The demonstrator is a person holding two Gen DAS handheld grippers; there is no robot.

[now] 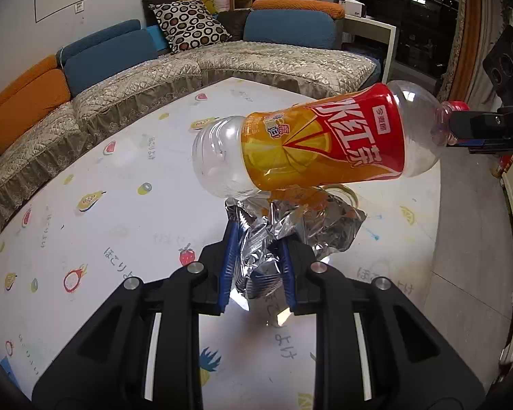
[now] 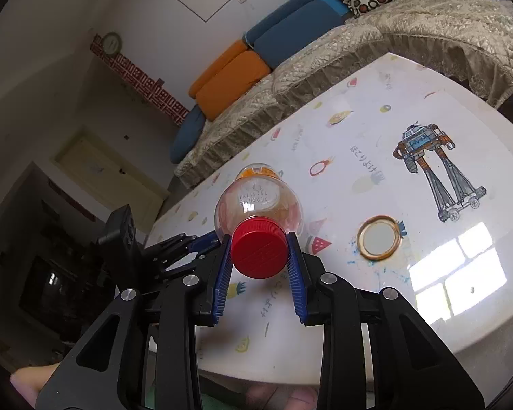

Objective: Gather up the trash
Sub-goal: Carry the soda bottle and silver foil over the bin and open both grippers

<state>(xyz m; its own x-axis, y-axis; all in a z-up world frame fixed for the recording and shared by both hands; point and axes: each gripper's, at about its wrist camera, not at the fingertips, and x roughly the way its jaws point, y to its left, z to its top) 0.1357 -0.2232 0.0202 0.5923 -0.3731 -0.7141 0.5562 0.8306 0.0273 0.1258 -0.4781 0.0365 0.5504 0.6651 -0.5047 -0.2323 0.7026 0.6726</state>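
Bottle [image 1: 321, 143]: empty, light, slippery plastic; held above the table [image 1: 85, 171], best gripped at its cap [image 2: 259, 251].
Right gripper [image 2: 259, 266]: clenched on cap.
Left gripper [image 1: 256, 263]: clamps crinkly, soft foil wrapper [image 1: 290, 235].

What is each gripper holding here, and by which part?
The left gripper holds a crumpled silver foil wrapper by its bunched near end. The right gripper holds an empty plastic bottle by its red cap.

one bottle [image 1: 319, 143], one foil wrapper [image 1: 290, 235], one lid [image 2: 379, 237]
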